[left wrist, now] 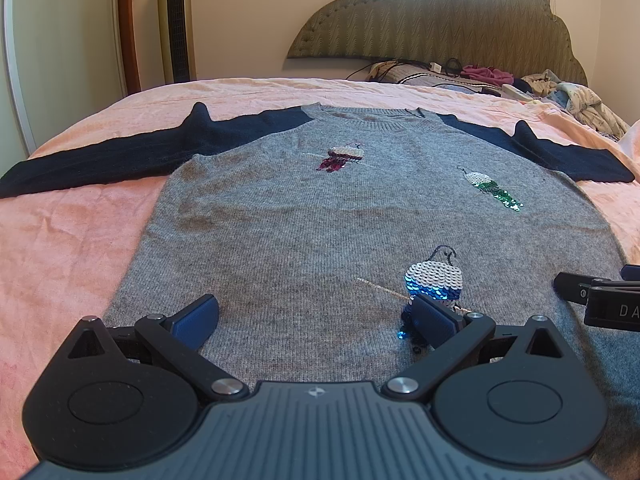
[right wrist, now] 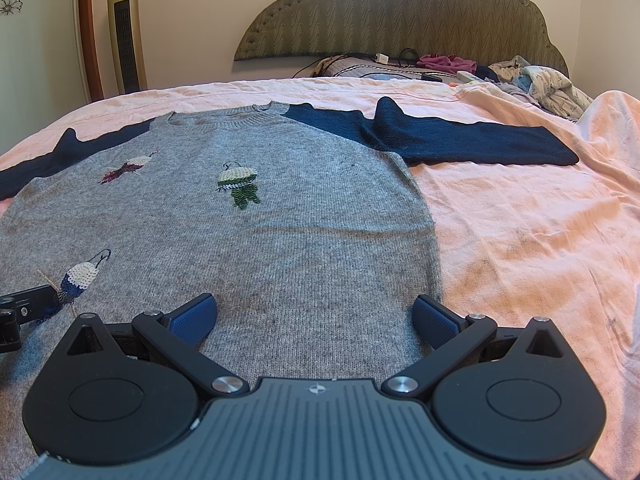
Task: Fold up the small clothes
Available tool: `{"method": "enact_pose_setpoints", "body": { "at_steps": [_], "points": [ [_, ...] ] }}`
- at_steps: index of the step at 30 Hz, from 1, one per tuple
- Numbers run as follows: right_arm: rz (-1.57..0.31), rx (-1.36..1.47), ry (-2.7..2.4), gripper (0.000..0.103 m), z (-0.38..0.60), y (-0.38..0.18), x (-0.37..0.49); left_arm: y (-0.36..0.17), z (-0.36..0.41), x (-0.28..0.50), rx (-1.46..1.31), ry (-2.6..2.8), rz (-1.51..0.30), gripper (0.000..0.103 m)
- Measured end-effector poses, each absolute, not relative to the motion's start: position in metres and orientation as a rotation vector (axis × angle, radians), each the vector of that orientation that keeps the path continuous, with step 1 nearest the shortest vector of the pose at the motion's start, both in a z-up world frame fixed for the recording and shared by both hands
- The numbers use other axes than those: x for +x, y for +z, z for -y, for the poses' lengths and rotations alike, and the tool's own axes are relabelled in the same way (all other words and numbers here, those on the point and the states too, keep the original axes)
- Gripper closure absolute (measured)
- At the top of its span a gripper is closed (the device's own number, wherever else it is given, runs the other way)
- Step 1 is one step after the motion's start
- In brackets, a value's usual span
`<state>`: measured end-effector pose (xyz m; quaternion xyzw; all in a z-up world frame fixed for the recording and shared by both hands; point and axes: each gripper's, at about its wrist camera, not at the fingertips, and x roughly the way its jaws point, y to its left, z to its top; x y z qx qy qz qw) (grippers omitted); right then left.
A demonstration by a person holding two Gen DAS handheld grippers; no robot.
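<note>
Hovering wide open, the left gripper (left wrist: 314, 316) and right gripper (right wrist: 314, 316) should pinch the sweater (left wrist: 320, 220) hem just below them evenly.

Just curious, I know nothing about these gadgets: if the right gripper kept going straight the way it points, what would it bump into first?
Most likely the sweater. The open right gripper sits low over its grey front, aimed toward the neckline. Its height above the fabric is unclear, so it might skim along before touching.
</note>
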<state>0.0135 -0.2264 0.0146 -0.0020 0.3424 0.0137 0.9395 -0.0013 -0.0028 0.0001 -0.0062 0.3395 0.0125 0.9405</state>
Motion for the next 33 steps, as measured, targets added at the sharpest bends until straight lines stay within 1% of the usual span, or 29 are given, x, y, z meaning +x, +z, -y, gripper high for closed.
{"method": "enact_pose_setpoints", "body": {
  "at_steps": [33],
  "points": [
    [-0.712,0.004,0.051,0.000,0.2291,0.0173,0.0149,-0.0001,0.0024,-0.0013,-0.014,0.025,-0.692,0.000]
  ]
}}
